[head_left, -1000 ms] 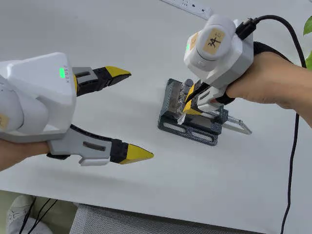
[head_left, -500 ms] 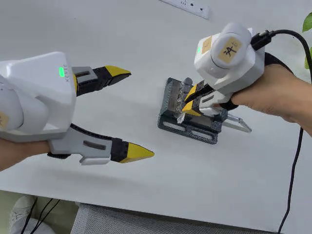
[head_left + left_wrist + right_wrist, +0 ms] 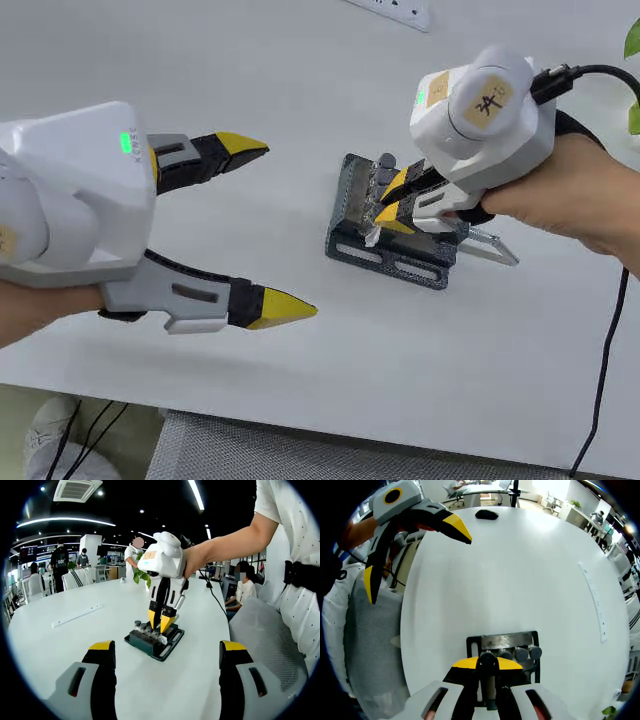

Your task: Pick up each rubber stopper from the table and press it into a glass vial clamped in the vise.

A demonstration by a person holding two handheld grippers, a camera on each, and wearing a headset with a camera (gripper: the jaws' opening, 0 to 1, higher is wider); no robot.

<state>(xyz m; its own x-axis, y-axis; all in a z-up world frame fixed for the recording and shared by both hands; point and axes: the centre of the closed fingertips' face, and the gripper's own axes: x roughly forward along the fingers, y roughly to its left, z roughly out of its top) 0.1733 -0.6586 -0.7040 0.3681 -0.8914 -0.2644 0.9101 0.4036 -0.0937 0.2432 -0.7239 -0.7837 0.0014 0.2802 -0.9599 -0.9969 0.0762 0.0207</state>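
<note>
R claw (image 3: 383, 203) clenched on stopper (image 3: 487, 660), prob. seating it into vial (image 3: 372, 237) in vise (image 3: 395, 268); L claw (image 3: 290, 231) spread wide, idle alongside.

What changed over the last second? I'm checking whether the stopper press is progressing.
The right gripper swung its body rightward and rolled slightly, with its jaws still closed on the rubber stopper at the vise. Nothing was released. The left gripper stayed open, hovering apart on the left, and the vise did not move.
</note>
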